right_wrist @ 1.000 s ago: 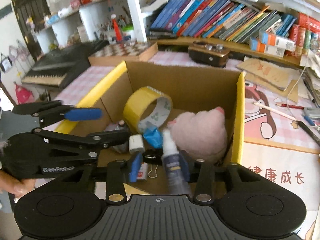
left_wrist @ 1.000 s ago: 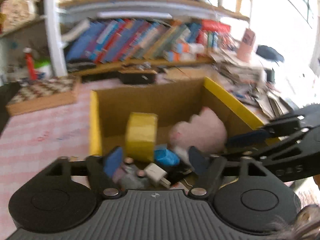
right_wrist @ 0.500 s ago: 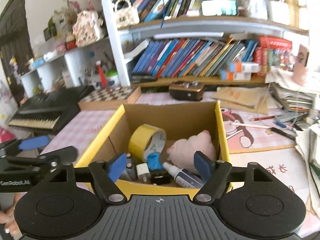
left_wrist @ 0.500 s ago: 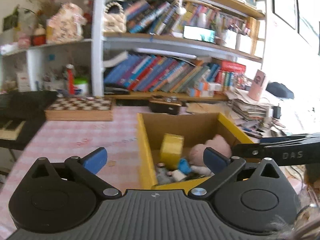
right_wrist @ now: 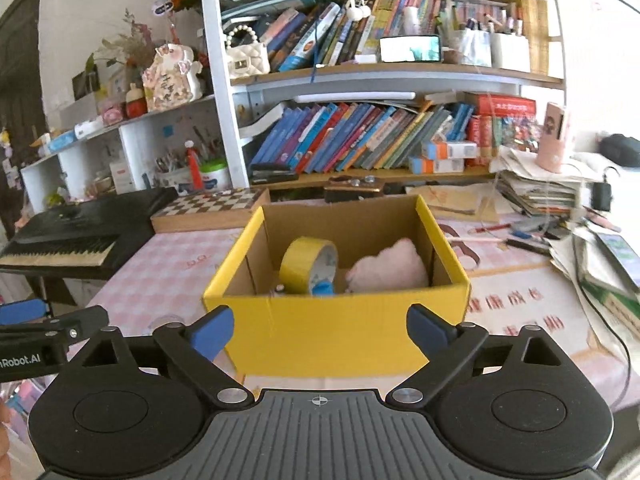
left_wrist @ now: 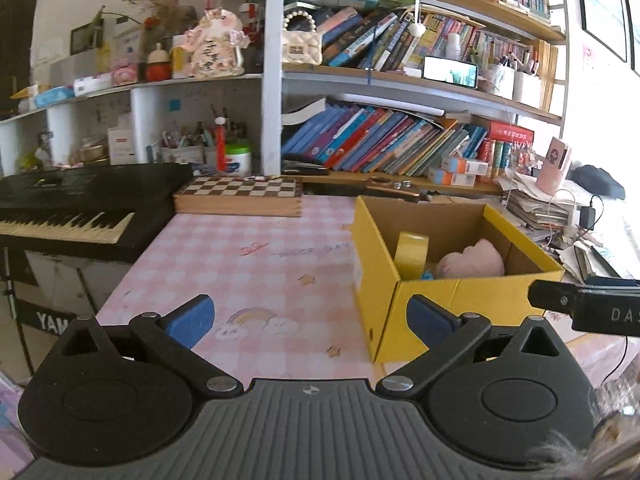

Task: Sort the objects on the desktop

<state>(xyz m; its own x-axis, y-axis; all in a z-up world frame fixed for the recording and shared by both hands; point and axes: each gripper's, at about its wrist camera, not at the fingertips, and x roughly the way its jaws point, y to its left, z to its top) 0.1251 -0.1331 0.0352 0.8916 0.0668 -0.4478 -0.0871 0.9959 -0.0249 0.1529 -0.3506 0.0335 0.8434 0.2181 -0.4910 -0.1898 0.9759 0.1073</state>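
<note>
A yellow cardboard box [right_wrist: 336,332] stands on the pink checked tablecloth, straight ahead in the right wrist view and off to the right [left_wrist: 464,292] in the left wrist view. Inside it lie a yellow tape roll [right_wrist: 307,265], a pink plush toy [right_wrist: 388,267] and small items hidden below the front wall. My right gripper [right_wrist: 320,327] hangs in front of the box, its jaws opening with nothing between them. My left gripper [left_wrist: 310,314] stands wide open and empty over the tablecloth left of the box.
A chessboard box [left_wrist: 240,194] and a black keyboard [left_wrist: 76,208] lie at the back left. Paper stacks, pens and cables [right_wrist: 560,232] crowd the right side. Bookshelves [right_wrist: 360,140] rise behind the desk. The other gripper's arm shows at each view's edge.
Both grippers have pulled back out of the box and opened. The spray bottle held by the right gripper was let go into the box. The box now looks smaller and farther.
</note>
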